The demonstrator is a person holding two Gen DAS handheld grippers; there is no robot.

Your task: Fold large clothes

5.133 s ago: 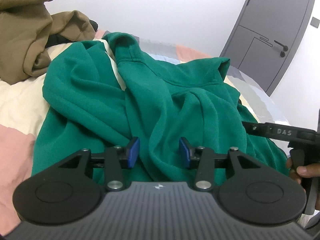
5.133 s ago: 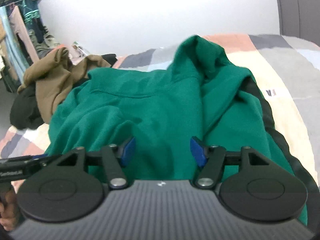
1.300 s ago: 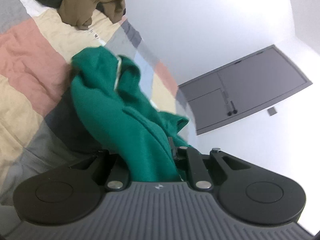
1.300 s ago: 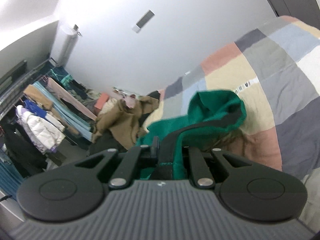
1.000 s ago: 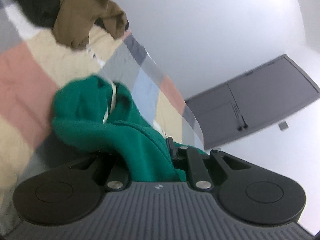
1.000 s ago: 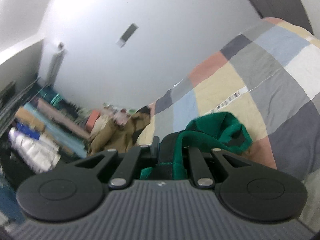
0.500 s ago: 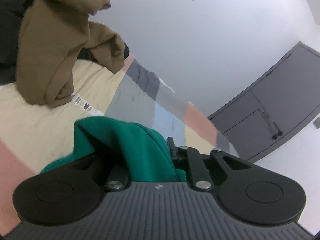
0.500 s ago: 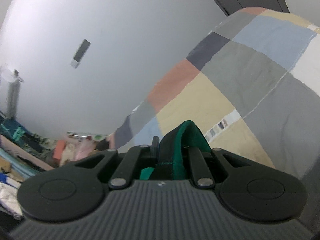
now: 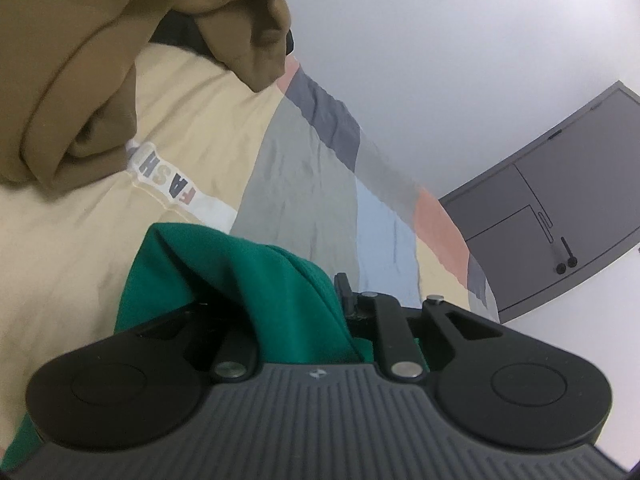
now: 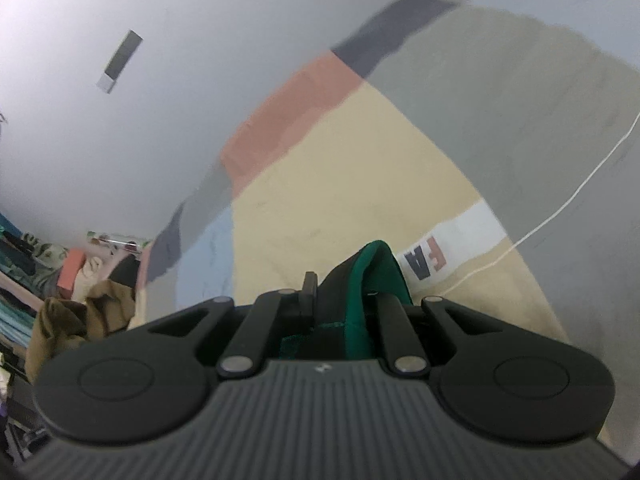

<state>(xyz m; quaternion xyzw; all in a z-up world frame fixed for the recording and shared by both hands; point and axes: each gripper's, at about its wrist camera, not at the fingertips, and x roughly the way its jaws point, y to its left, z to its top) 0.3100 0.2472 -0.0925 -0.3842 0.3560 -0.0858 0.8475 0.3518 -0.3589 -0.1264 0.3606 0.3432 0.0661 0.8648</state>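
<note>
The green sweatshirt [image 9: 240,272] bunches up between the jaws of my left gripper [image 9: 280,292], which is shut on a thick fold that hides the left finger. It hangs low over the patchwork quilt [image 9: 60,240]. In the right wrist view, my right gripper [image 10: 344,288] is shut on a narrow edge of the same green sweatshirt [image 10: 376,264], dark on its inner side. That edge stands just above the cream patch of the quilt [image 10: 340,180]. The rest of the garment is hidden under both grippers.
A brown garment [image 9: 80,60] over something black is heaped on the bed at the upper left of the left wrist view. A grey door [image 9: 560,220] stands beyond the bed. A thin white cord [image 10: 560,208] lies across the quilt. Piled clothes [image 10: 72,320] sit beside the bed.
Both grippers have come forward and down toward the quilt, carrying the green sweatshirt. The brown heap and the quilt's lettered strip loom much closer. Less of the green cloth shows ahead.
</note>
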